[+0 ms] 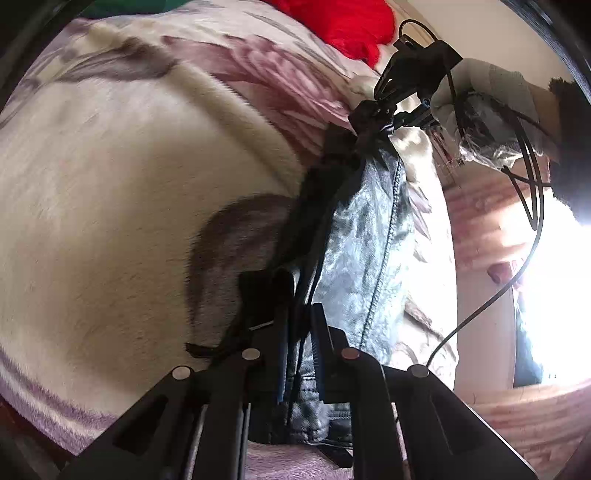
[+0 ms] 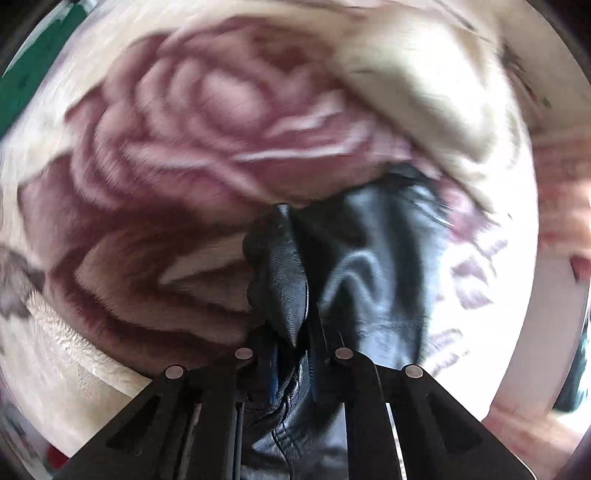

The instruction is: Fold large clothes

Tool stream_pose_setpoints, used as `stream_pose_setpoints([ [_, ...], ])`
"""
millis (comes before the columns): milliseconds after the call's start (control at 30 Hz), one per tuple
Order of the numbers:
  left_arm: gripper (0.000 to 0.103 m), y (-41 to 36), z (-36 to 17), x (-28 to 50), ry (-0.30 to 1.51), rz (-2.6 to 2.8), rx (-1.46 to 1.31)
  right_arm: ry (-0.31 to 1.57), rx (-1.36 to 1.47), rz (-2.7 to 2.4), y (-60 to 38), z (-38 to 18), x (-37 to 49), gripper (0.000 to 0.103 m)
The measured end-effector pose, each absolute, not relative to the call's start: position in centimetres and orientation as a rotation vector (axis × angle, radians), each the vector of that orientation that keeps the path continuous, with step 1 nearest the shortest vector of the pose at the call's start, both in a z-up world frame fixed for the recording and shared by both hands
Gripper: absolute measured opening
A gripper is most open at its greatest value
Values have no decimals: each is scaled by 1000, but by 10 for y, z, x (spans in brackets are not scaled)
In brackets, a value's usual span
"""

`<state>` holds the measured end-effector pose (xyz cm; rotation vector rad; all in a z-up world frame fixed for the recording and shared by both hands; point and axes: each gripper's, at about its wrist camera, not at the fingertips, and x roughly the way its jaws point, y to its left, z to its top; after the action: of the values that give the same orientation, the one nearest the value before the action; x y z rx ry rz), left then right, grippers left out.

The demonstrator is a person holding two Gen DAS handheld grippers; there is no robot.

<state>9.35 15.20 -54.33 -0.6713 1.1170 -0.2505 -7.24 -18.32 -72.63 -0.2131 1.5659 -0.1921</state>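
Note:
A black leather garment (image 1: pixel 369 236) hangs stretched between both grippers above a cream blanket with purple roses (image 1: pixel 129 166). My left gripper (image 1: pixel 299 314) is shut on one edge of the garment, near a stitched seam. In the left wrist view the right gripper (image 1: pixel 384 110) shows at the upper right, held by a gloved hand (image 1: pixel 480 88), pinching the garment's far end. In the right wrist view my right gripper (image 2: pixel 295 325) is shut on a bunched fold of the black leather garment (image 2: pixel 369 266). The rest of the garment droops below and right of it.
The rose blanket (image 2: pixel 221 129) covers the bed under both grippers. A red cloth (image 1: pixel 343 26) and a green one (image 1: pixel 129 5) lie at the far edge. A wooden floor (image 1: pixel 491 221) and a bright window area (image 1: pixel 554 295) are to the right. Black cables (image 1: pixel 532 192) hang from the right gripper.

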Motion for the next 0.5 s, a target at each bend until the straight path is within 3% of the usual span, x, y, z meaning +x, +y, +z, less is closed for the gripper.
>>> stream_pose_setpoints([
  [133,9,150,-553,108,1143,-251,-649,1582,-125,-263,-216,-726,-66,12],
  [367,11,193,-605,125,1255,-254,-849,1670,0,-255,-206,-800,-48,13],
  [467,14,203,-602,123,1298,-322,-916,1684,50,-210,-206,-801,-46,26],
  [500,16,207,-598,122,1316,-325,-922,1682,90,-160,-208,-795,-48,40],
])
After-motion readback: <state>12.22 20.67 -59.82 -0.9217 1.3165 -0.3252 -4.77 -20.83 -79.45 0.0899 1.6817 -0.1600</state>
